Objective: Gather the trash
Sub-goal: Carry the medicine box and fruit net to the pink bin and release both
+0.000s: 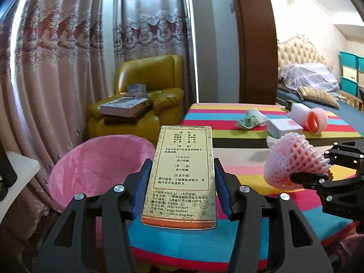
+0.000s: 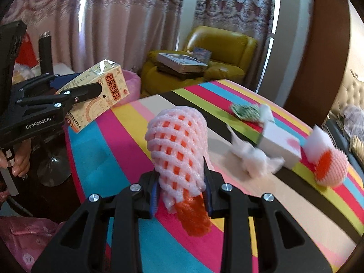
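Note:
My left gripper (image 1: 182,182) is shut on a beige medicine box (image 1: 182,175) with Chinese print, held above the table edge beside the bin with a pink liner (image 1: 95,168). The box (image 2: 100,93) and left gripper (image 2: 91,92) also show in the right wrist view. My right gripper (image 2: 180,191) is shut on a pink and orange foam fruit net (image 2: 177,145), held above the striped tablecloth (image 2: 109,154). The net (image 1: 293,161) and right gripper (image 1: 327,175) also show at the right of the left wrist view.
On the table lie a green and white wrapper (image 1: 249,119), a white box (image 1: 284,126), a second foam net (image 1: 316,119), a white foam block (image 1: 299,110) and crumpled tissue (image 2: 254,157). A yellow armchair (image 1: 147,95) with books stands behind the bin. Curtains hang behind.

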`<state>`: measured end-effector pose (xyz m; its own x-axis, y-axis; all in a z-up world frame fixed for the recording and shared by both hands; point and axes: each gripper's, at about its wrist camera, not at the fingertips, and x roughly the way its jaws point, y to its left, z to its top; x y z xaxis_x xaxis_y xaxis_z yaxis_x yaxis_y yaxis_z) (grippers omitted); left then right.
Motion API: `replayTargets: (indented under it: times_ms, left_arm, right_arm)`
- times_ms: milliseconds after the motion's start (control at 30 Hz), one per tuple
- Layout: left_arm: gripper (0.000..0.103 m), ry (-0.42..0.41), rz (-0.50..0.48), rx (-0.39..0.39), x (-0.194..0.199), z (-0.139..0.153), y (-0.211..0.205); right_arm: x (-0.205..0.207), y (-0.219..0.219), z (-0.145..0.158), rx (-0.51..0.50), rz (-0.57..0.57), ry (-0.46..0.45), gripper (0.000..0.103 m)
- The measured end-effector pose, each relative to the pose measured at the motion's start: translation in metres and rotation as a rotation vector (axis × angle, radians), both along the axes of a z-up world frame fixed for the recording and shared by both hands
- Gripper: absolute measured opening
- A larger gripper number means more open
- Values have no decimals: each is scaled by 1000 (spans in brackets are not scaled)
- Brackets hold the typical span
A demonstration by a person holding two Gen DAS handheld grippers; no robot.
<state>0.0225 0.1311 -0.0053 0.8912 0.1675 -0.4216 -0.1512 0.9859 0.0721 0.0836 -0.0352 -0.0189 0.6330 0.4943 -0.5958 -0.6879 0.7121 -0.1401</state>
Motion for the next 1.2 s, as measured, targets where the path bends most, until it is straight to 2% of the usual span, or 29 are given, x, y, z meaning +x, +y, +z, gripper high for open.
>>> replayTargets:
  times_ms: [200, 400, 633, 867, 967, 1033, 1067, 1133, 1200]
  left_arm:
    - [49, -31, 54, -20, -11, 10, 24]
    - [49, -62, 134, -67, -24, 22, 69]
    - [49, -45, 236, -126, -30, 18, 134]
    - [49, -22, 289, -186, -19, 9, 175]
    - [50, -12, 301, -192, -9, 4, 185]
    - [50, -5, 319, -183, -4, 2, 189]
    - [51, -4, 341, -181, -2, 1, 192]
    - [55, -1, 374, -188, -4, -3, 199]
    - [67, -2, 389, -193, -6, -3, 201]
  right_arm:
    - [5, 37, 14, 14, 66, 0, 30]
    - [7, 81, 28, 8, 140, -22, 31]
    - [22, 141, 39, 19, 201, -1, 33]
    - [42, 201, 45, 33, 242, 14, 35]
    - [51, 222, 45, 48, 254, 26, 42]
    - [57, 235, 46, 62, 267, 26, 59]
    - [59, 237, 47, 70, 263, 24, 70]
    - [66, 236, 51, 107, 258, 33, 71]
    - [67, 228, 56, 133, 249, 33, 72]
